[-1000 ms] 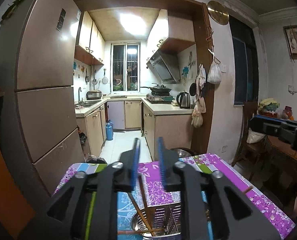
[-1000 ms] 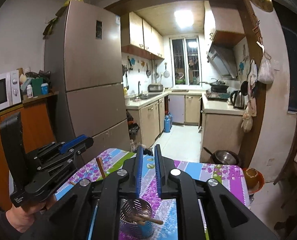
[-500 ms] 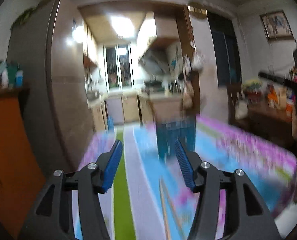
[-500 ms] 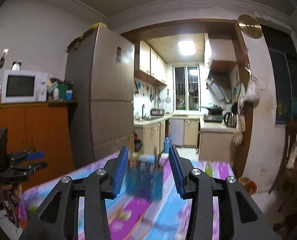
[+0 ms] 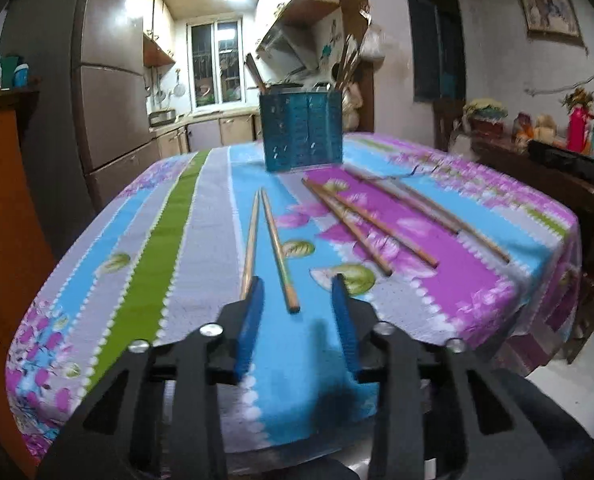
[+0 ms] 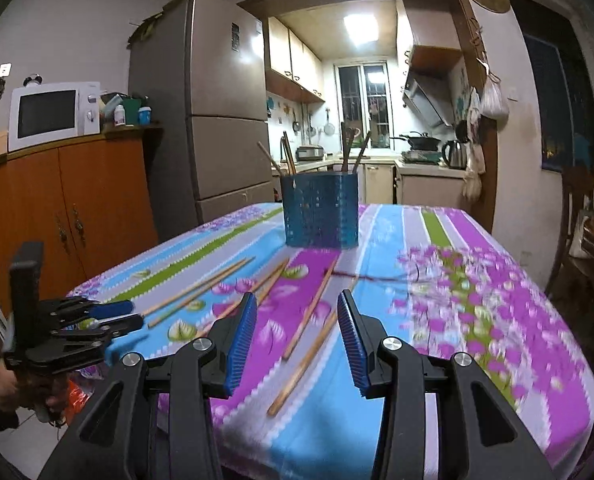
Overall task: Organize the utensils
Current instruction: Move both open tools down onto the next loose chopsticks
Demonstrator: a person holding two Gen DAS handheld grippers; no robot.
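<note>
Left claw [image 5: 297, 296]: I see its jaws closing, nothing pinched, over a chopstick [image 5: 277, 248].
Right claw [image 6: 295, 312]: spread, empty.
Holder [image 6: 319, 210]: upright on tablecloth [image 6: 477, 300].

1. The blue perforated utensil holder [image 5: 301, 131] hides the lower ends of the chopsticks standing inside it.
2. The left claw's blue pad [image 5: 250, 322] covers the near end of one chopstick [image 5: 250, 240].
3. The table's far right edge [image 6: 537, 320] smears into blur.
4. Bottles on the sideboard [image 5: 577, 128] are too small to identify.
</note>
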